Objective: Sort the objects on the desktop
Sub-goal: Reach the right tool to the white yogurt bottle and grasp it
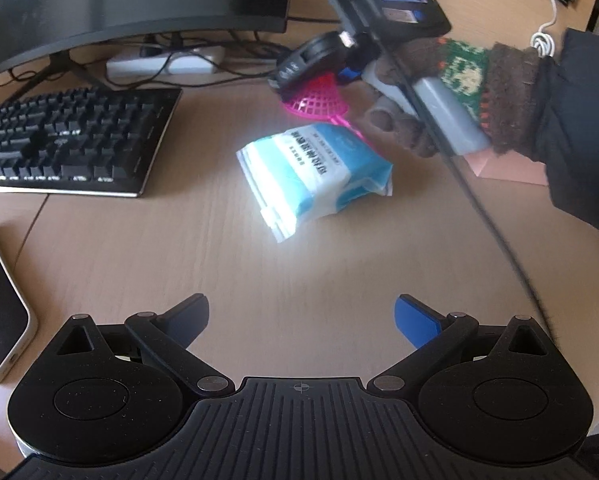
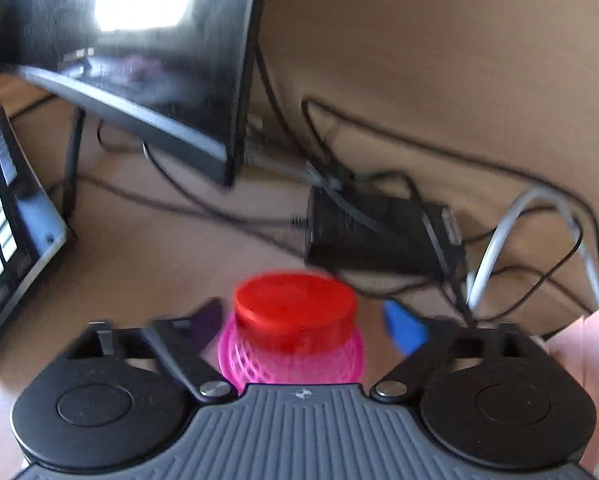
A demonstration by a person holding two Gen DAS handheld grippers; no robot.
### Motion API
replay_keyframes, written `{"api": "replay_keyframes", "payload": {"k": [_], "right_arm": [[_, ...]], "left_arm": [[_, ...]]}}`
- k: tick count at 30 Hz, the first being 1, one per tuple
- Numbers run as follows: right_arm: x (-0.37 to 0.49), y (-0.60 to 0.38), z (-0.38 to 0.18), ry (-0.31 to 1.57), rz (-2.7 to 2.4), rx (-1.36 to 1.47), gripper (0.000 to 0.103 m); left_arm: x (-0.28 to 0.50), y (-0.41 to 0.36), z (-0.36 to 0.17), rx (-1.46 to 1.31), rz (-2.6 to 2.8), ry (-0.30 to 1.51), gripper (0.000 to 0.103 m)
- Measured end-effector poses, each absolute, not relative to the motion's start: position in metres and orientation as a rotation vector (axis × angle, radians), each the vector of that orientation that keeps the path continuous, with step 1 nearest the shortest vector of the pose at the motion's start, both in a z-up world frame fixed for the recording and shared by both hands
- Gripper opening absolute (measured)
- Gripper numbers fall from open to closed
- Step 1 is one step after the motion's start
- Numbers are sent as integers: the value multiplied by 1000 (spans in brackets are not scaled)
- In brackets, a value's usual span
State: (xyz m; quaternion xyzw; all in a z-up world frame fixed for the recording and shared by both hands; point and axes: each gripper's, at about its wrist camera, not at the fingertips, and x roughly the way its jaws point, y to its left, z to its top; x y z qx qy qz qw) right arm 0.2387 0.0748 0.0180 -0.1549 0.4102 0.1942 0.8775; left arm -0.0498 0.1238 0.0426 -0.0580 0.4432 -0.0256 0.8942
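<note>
Evidently light and springy, the pink plastic mesh swatter point(image 2: 291, 360) under a red round cap point(image 2: 295, 308) sits between the right gripper point(image 2: 305, 322)'s wide-open, unclosed jaws, right of the black monitor point(image 2: 139, 80); its stiff handle looks safest to grip.

Black ribbed gripper bodies, blue fingers point(image 1: 415, 322) — brown knit glove point(image 1: 479, 92), green-white patterned band, dark sleeve point(image 1: 579, 128).

Tissue pack point(image 1: 314, 174) flat beside pink swatter point(image 1: 317, 101)
</note>
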Motion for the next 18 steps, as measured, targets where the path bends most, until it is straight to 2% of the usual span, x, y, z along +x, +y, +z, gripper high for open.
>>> {"api": "replay_keyframes", "payload": {"k": [10, 11, 12, 14, 17, 18], "right_arm": [[145, -13, 38, 927, 411, -215, 63], [133, -20, 46, 932, 469, -189, 65], [123, -26, 56, 912, 506, -183, 74], [114, -31, 74, 818, 470, -242, 81], [138, -31, 82, 725, 329, -318, 80], [152, -30, 80, 715, 272, -334, 74]], "left_arm": [[-30, 114, 34, -116, -93, 930, 102], [-29, 112, 33, -117, -100, 933, 102], [-27, 109, 33, -118, -108, 936, 102], [-25, 105, 31, -117, -120, 941, 102], [-25, 99, 32, -109, -136, 940, 102], [-26, 97, 32, -106, -138, 938, 102]]}}
